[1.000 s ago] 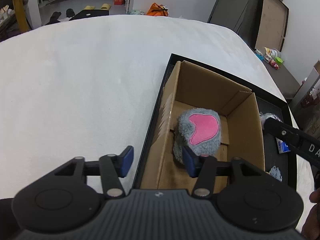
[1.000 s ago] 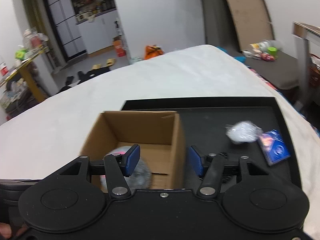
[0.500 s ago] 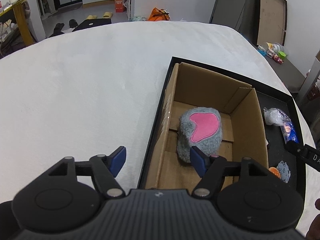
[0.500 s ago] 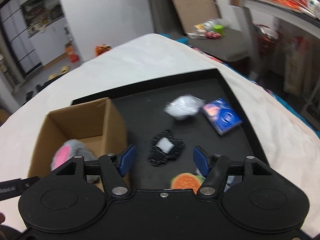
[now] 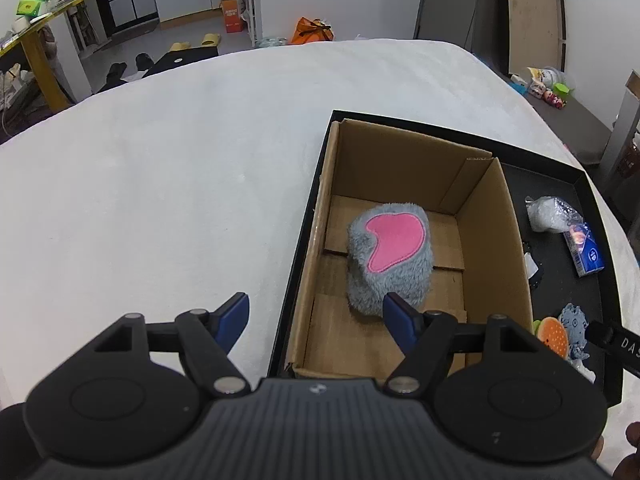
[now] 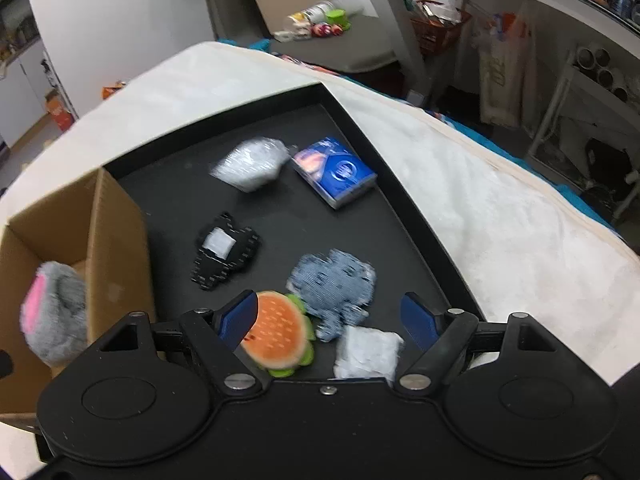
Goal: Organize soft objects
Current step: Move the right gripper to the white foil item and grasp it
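Observation:
A grey plush with a pink patch lies inside the open cardboard box, which stands in a black tray. My left gripper is open and empty, above the box's near left wall. My right gripper is open and empty over the tray, above an orange burger plush, a blue denim plush and a white packet. A black knitted piece, a clear wrapped bundle and a blue tissue pack lie farther off. The grey plush and box show at left.
The tray rests on a white cloth-covered surface whose right edge drops off. Beyond it are a grey mat with toys, a desk leg and shelves. The burger plush and tissue pack also show in the left wrist view.
My right gripper has swung right, from over the box to over the tray's loose items. My left gripper has drawn back and risen slightly; the grey plush stays in the box.

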Demonstrator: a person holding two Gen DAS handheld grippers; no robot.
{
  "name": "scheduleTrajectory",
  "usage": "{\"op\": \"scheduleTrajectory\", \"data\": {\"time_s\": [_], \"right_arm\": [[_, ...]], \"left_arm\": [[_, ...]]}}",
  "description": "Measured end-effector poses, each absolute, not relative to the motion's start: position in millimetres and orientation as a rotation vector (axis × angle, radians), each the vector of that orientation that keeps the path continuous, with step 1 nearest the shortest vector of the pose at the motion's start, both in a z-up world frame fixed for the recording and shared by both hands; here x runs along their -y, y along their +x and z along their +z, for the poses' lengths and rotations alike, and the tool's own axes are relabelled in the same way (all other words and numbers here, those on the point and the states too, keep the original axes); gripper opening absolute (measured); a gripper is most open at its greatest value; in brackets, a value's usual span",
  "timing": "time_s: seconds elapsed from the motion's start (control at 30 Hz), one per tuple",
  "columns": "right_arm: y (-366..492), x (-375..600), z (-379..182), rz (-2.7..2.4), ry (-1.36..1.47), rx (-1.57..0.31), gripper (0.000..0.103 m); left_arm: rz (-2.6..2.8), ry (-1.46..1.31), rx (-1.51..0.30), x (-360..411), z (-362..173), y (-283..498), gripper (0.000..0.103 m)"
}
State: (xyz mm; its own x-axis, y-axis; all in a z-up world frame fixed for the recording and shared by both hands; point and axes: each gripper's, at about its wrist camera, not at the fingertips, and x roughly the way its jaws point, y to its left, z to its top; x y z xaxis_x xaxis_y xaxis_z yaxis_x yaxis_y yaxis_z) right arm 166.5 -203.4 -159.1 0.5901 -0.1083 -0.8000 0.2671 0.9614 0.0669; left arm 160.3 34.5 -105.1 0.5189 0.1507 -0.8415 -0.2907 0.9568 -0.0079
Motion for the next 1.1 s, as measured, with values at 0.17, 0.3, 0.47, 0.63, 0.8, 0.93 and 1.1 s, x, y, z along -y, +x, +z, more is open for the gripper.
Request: {"op": "scheduleTrajectory", "data": {"time_s": [0.17,0.3,0.47,0.63,0.8,0.93,1.1], "right_arm": [[165.7,213.9,-166.5,-0.285,0.189,-0.936,0.078],[166.5,219.0,-178.7,-0.295,0.208,-0.978,0.077],[163.5,220.2,-187.7,-0.304,0.233,-1.017,0.076],[164.4,223.2,-198.5,-0.310,0.264,-1.059,0.065],[167.2,220.9,-210.4,-0.300,0.285,-1.101,0.042],[165.8,221.8,-207.5,-0.311,0.291,-1.070,0.040],[163.7,226.7,-198.9,-0.328,0.307,-1.025,0.040]], "left_arm": [[0.276,-0.136,-0.988,-30.0,-103.1,159.9,0.072],[0.285,-0.127,-0.984,-27.8,-101.6,159.5,0.072],[0.288,-0.108,-0.984,-24.4,-102.5,160.0,0.072],[0.300,-0.088,-0.997,-22.7,-107.1,161.0,0.072],[0.302,-0.077,-1.004,-18.7,-109.4,161.7,0.072],[0.295,-0.068,-1.000,-15.6,-109.2,162.5,0.072],[0.294,-0.069,-1.000,-14.9,-109.6,162.6,0.072]]}}
